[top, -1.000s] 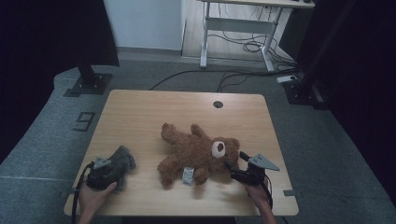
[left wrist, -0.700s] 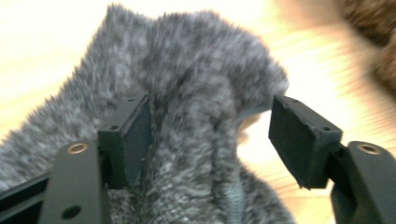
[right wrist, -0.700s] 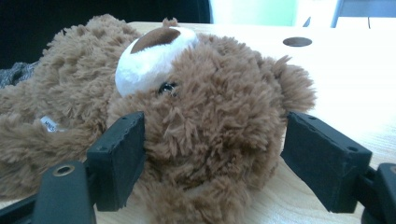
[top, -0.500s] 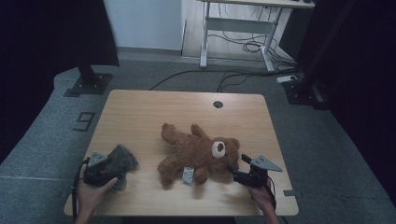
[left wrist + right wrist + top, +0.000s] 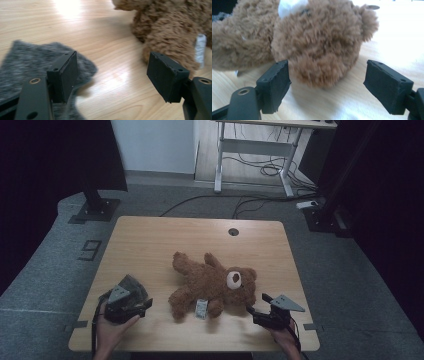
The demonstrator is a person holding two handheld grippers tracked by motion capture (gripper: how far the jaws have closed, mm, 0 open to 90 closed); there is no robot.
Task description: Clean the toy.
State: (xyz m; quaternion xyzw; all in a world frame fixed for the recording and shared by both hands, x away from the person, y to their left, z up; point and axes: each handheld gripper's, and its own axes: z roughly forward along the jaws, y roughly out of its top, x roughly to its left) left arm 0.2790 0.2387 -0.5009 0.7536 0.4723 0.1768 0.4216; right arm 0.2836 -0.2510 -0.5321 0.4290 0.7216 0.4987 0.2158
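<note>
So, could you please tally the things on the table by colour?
Brown: 1, the teddy bear
Grey: 1, the fuzzy cloth by the left gripper
Total: 2

High view looks forward and down from above the person's side, far enough to take in the whole table [image 5: 150,240]. Left gripper view sits low and close, facing the bear [image 5: 172,30] over a grey cloth [image 5: 27,62]. Right gripper view sits near the tabletop, facing the bear's head. All three views share the bear.
</note>
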